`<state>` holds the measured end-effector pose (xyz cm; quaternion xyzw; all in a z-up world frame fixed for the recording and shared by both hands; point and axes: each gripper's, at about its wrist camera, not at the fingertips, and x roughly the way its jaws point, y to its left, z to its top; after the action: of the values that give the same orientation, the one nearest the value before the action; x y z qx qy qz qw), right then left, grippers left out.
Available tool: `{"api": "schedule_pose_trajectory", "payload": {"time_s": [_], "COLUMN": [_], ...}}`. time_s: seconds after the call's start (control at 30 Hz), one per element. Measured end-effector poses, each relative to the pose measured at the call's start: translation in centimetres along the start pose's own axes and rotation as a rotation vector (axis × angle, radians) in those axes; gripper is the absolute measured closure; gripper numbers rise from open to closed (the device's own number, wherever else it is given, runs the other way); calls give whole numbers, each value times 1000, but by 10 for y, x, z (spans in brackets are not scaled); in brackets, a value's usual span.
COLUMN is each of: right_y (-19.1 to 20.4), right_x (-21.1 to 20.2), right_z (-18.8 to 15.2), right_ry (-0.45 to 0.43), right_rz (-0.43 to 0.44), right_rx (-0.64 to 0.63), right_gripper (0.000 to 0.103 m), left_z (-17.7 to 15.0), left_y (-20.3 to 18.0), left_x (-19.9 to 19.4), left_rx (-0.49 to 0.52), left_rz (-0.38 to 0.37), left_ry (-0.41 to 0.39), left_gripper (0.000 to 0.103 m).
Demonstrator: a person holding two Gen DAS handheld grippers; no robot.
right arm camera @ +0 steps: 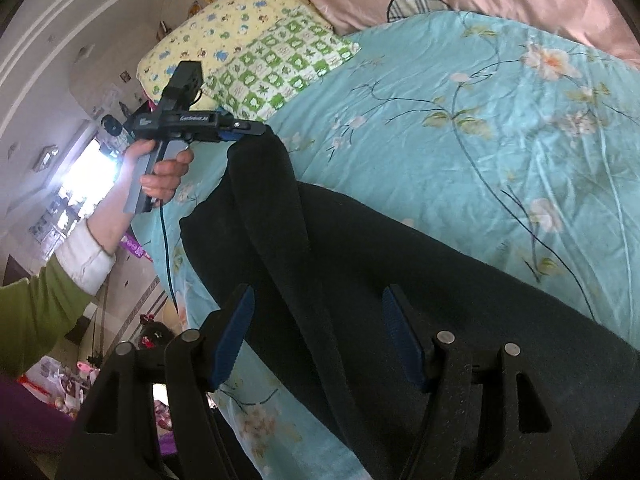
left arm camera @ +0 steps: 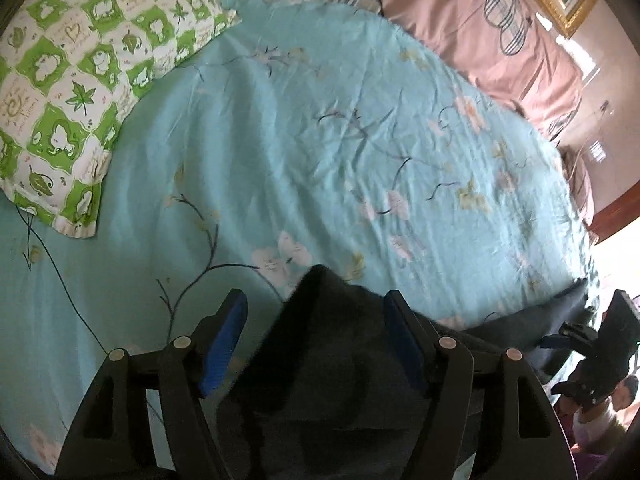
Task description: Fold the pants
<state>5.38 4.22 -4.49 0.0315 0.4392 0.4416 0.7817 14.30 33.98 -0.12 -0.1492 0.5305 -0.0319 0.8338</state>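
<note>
From my left wrist I see my left gripper (left arm camera: 316,340) with its blue pads standing apart and a dark peak of the pants (left arm camera: 332,320) rising between them; I cannot tell from here whether either pad touches the cloth. The pants lie on the blue flowered bed sheet (left arm camera: 320,120), with the green checked pillow (left arm camera: 72,80) well apart; if I close on too thin a fold, I judge the cloth could slip out as I lift.

From my right wrist, my right gripper (right arm camera: 316,336) is also spread wide above the pants (right arm camera: 360,260), gripping nothing; the garment looks black, soft and thick, stretched in a long band across the bed with one lengthwise crease, its far end raised at my other gripper (right arm camera: 240,130). Uneven pulling could skew the fold.
</note>
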Motion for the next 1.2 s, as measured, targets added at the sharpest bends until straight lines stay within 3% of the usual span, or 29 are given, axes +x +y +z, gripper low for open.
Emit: {"api": "schedule_pose_trajectory", "payload": {"time_s": [0.2,0.27,0.43,0.5,0.57,0.67,0.9,1.2], "right_y": [2,3,6,10,16,23,32,55], "right_x": [13,17,23,28,33,38,20,9], "right_z": [4,5,7,7,6,4,9,0], "right_ry": [17,16,23,37,58,75,-13,-29], "right_rz": [6,0,21,24,21,12,6,6], "right_rx": [-3,-9,-18,-35,-59,-95,-116,-198], "right_gripper": [36,36,38,57,67,95,96,96], "left_z": [-2,-4,-7,-10,-12,-16,-36,-80], "left_y": [0,-5,-19,-23,-26,-25,-37,-56], "left_x": [11,13,11,7,-3,-19,-49,-79], "left_rx": [20,40,104,124,125,107,145,171], "left_rz": [-10,-12,44,49,70,50,39,24], "left_ry": [20,8,-29,-47,-75,-110,-169,-241], "left_gripper": [37,55,63,71,90,94,98,100]}}
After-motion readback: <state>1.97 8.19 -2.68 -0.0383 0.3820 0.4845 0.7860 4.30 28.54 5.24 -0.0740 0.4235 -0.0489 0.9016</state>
